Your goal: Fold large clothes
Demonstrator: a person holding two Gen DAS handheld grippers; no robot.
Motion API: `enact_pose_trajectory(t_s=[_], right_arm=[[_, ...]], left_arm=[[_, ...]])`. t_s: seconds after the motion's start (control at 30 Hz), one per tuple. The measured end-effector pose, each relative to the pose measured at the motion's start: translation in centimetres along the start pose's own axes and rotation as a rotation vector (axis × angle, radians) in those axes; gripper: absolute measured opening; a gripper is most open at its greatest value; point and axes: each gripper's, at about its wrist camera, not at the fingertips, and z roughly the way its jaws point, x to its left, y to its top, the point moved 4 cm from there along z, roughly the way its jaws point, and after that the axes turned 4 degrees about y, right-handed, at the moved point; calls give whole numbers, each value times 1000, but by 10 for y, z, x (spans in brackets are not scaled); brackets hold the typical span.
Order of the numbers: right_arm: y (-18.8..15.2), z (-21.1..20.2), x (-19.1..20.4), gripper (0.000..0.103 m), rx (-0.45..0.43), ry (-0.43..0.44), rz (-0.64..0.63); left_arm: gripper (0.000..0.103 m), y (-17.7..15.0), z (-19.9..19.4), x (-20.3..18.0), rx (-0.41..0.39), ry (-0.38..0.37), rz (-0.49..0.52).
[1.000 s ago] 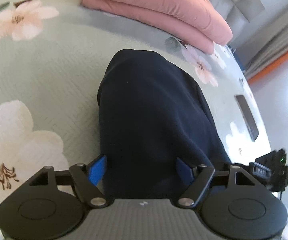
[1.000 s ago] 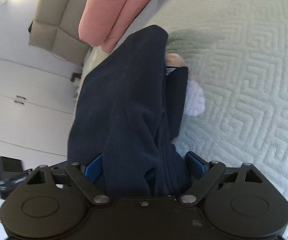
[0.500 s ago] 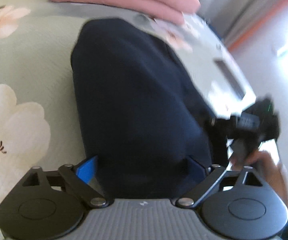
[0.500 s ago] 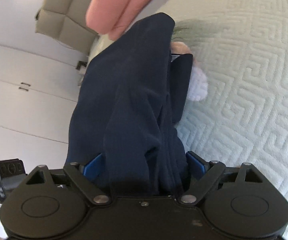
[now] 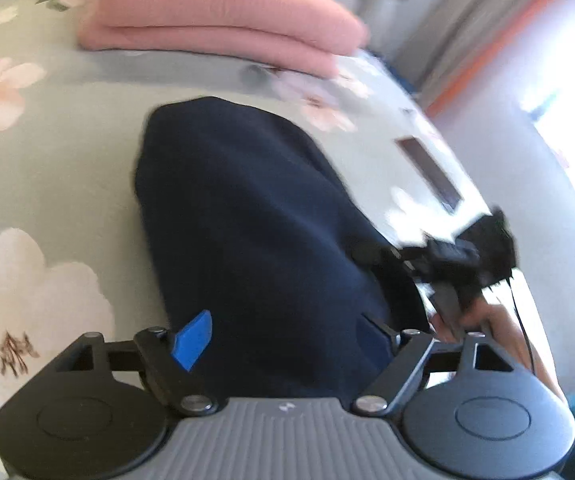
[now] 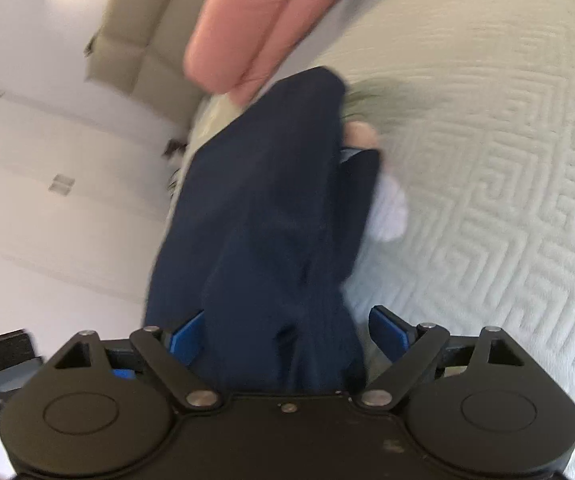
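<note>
The floral bedspread (image 5: 55, 152) fills both views, and on it the folded pink blanket (image 5: 215, 12) now sits further off and more level in the left wrist view than a second ago, so that camera has pulled up and back. The navy garment (image 5: 255, 220) lies bunched lengthwise on the bed just short of the blanket, its near end running between the fingers of both tools. The left gripper (image 5: 283, 340) stands wide, its jaws having just closed in a little after spreading; the blue pad (image 5: 191, 340) looks free of the cloth, though blur makes contact hard to tell. The right gripper (image 6: 287, 332) is also wide, with a gap beside its right pad (image 6: 387, 328), much as before. I judge this fold released, with a regrip next.
</note>
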Motion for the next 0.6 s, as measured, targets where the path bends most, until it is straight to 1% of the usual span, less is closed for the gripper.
enact_pose_trajectory(t_s=[0.07, 0.1, 0.17, 0.2, 0.23, 0.27, 0.3, 0.33, 0.4, 0.43, 0.5, 0.53, 0.6], right_arm=[[-2, 8, -3, 103, -3, 30, 14], [-3, 12, -1, 103, -11, 46, 13], [-3, 18, -2, 102, -22, 68, 18], [-4, 22, -2, 91, -20, 82, 23], [-4, 26, 1, 79, -23, 85, 24], [-5, 31, 3, 77, -30, 80, 38], [-6, 35, 7, 68, -41, 82, 56], [-4, 36, 13, 66, -47, 90, 70], [-4, 32, 27, 64, -58, 96, 50], [-4, 29, 35, 64, -55, 113, 39], [-4, 24, 55, 64, -60, 141, 31], [-5, 19, 67, 64, -65, 146, 9], [-8, 16, 101, 64, -53, 155, -59]], left_arm=[[81, 8, 19, 13, 31, 19, -66], [87, 11, 30, 21, 37, 14, -108], [91, 16, 43, 29, 14, -4, -175], [92, 20, 48, 32, -6, 0, -194], [91, 22, 54, 33, -21, 7, -193], [89, 21, 57, 34, -25, 14, -180], [84, 22, 58, 32, -30, 34, -146], [77, 22, 56, 29, -37, 37, -131], [71, 25, 42, 31, -50, 0, -155], [69, 26, 34, 34, -54, -10, -174], [65, 27, 15, 38, -88, -18, -200], [59, 28, 5, 38, -112, -15, -201], [59, 27, -25, 33, -165, -18, -192]])
